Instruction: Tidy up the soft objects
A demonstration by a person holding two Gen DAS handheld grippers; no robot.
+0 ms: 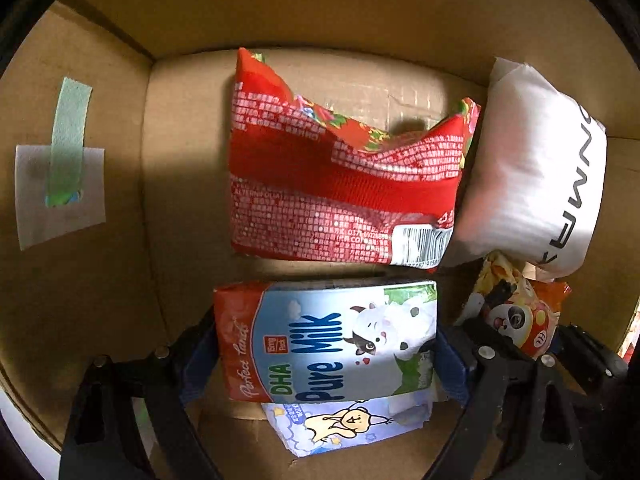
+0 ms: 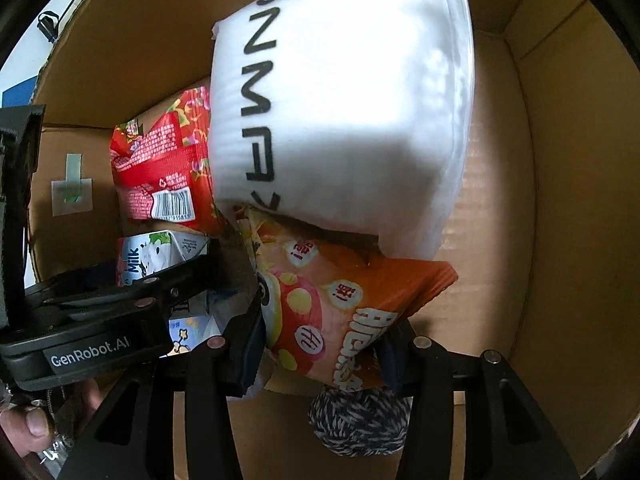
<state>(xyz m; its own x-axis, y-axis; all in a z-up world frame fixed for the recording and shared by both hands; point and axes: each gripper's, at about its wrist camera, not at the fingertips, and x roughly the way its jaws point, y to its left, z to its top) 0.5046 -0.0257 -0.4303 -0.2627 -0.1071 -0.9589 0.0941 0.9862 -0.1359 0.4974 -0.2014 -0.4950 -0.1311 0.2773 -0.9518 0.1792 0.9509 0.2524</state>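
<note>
Milk pack (image 1: 326,340), blue and red with "DHA Pure Milk" and a cartoon cow, sits inside the cardboard box (image 1: 100,300) near its front edge, clamped between the 2 fingers of the left gripper (image 1: 326,354). Under it lies a pale blue packet with a yellow cartoon figure (image 1: 344,426). Just beyond the milk pack, toward the back wall of the box, a red printed snack bag (image 1: 344,184) lies crumpled with its barcode at the near right corner. A white pillow pack with black lettering (image 2: 340,120) rests against the red bag's right side and overlaps the top of an orange snack bag (image 2: 340,300). The right gripper (image 2: 320,352) is closed on that orange bag's lower end. Below it, at the front edge of the box, sits a ball of dark and white yarn (image 2: 360,420). A white label under green tape (image 1: 60,188) is stuck on the box's left wall.
</note>
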